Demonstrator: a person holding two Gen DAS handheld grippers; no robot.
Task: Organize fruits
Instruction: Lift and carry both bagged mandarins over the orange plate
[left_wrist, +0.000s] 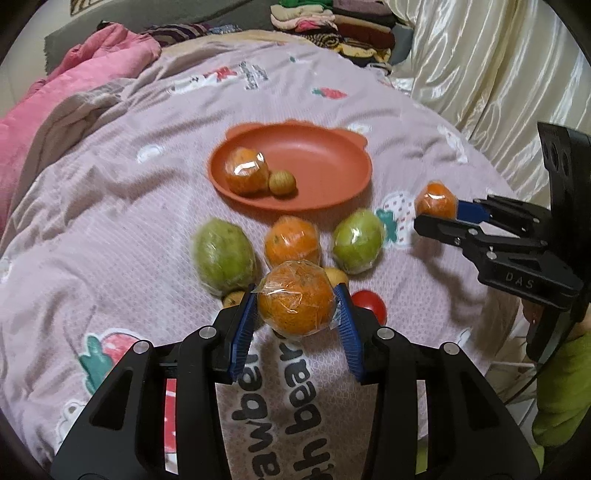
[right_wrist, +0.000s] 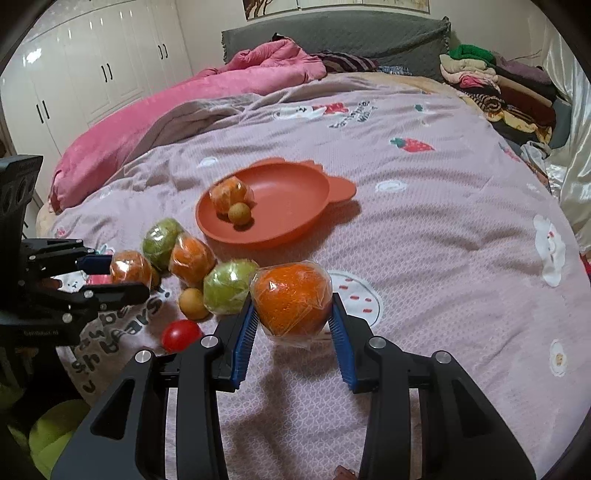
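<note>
My left gripper (left_wrist: 297, 295) is shut on a plastic-wrapped orange (left_wrist: 295, 310), held just above the pile of fruit. My right gripper (right_wrist: 292, 301) is shut on a second wrapped orange (right_wrist: 291, 314), also lifted off the bedspread. Each gripper shows in the other's view: the right gripper (left_wrist: 439, 210) at the right edge, the left gripper (right_wrist: 129, 277) at the left edge. The orange plate (left_wrist: 317, 162) (right_wrist: 288, 199) lies beyond and holds a wrapped orange (left_wrist: 245, 171) and a small tan fruit (left_wrist: 282, 182).
On the bedspread lie two wrapped green fruits (left_wrist: 225, 258) (left_wrist: 358, 240), another wrapped orange (left_wrist: 291, 242), a red tomato (left_wrist: 369, 304) and a small yellow fruit (right_wrist: 192, 302). A pink quilt (right_wrist: 147, 118) is bunched at the left, folded clothes (right_wrist: 498, 85) at the back right.
</note>
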